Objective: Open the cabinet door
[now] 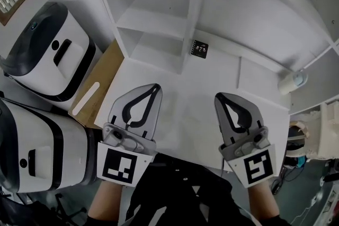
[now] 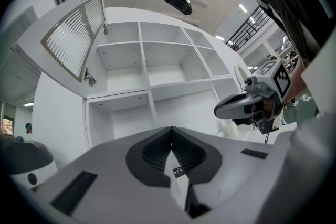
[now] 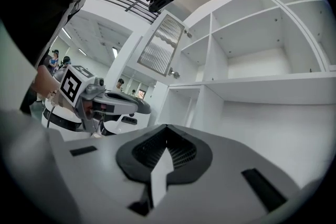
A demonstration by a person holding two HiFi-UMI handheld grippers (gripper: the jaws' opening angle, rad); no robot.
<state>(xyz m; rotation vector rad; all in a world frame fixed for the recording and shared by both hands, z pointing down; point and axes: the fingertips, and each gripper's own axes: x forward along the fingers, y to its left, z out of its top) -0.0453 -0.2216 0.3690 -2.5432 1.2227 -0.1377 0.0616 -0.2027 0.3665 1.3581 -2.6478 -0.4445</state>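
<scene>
- Since the door (image 2: 73, 39) already stands swung out from the top left corner of the cabinet (image 2: 140, 50), hinged along that left edge with its long side upright, I judge the opening done or nearly so.
- It lies up and to the left of both claws, well apart from either; the compartments beside its hinges show bare.
- Left claw (image 2: 171, 128): jaws together with nothing between them, pointing level at the cabinet's lower left shelves. It is the nearer of the two to the door.
- Right claw (image 3: 167, 126): jaws together too, empty, pointing at the cabinet's lower shelves and farther from the door.
- Any further swing would, in my judgement, fall to the left claw, reaching up and leftward to the door's free edge.
- White machines (image 1: 47, 55) stand outside the cabinet's left edge, on the door's side.
</scene>
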